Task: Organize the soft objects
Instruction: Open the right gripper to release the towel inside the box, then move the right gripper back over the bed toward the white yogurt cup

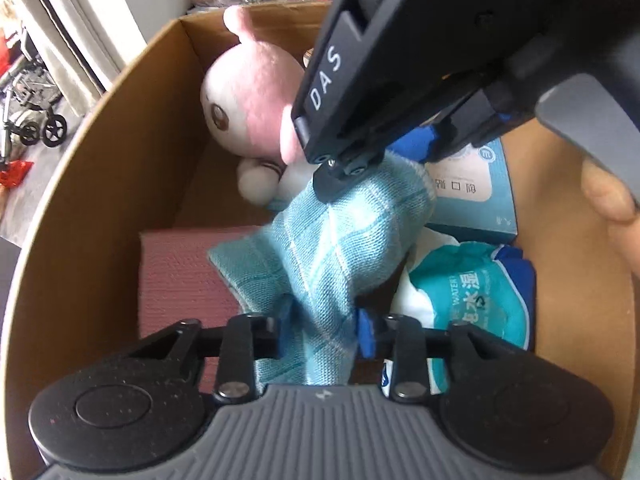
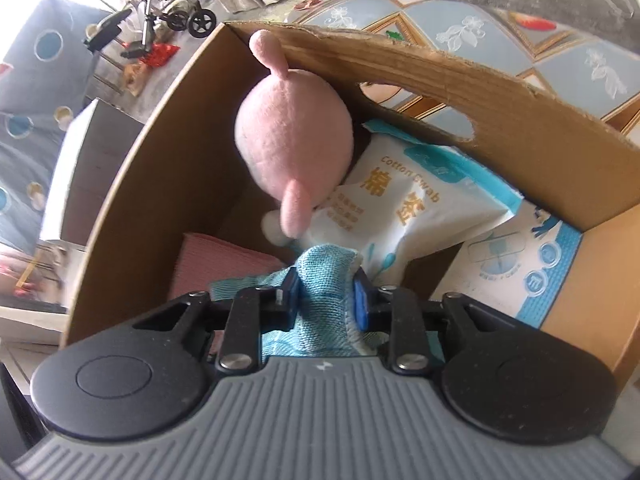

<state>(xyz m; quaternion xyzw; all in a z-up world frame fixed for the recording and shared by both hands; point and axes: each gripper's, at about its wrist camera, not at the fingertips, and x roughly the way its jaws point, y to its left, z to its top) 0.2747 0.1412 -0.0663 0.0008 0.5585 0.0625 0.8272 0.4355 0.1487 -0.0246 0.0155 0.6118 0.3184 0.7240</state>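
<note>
Teal woven cloth with pale grid lines, bunched and held over the interior of the open brown cardboard box, clamped at two places. Left tool: blue-padded fingers closed onto the cloth's lower fold. Right tool: blue-padded fingers likewise closed on a gathered section of the cloth; in the left wrist view its black body, lettered "DAS", reaches in from the upper right and its tip meets the cloth's upper end. Beneath the cloth, on the box floor toward the near left wall: a flat pink textured pad. At the far left corner of the box: a pink and white plush toy with round ears, leaning against the far wall. Beside the plush: a white soft packet printed "Cotton Swab". Along the right wall: a pale blue and white carton and a teal and white wet-wipe packet. The box stands on a patterned blue and gold surface.
</note>
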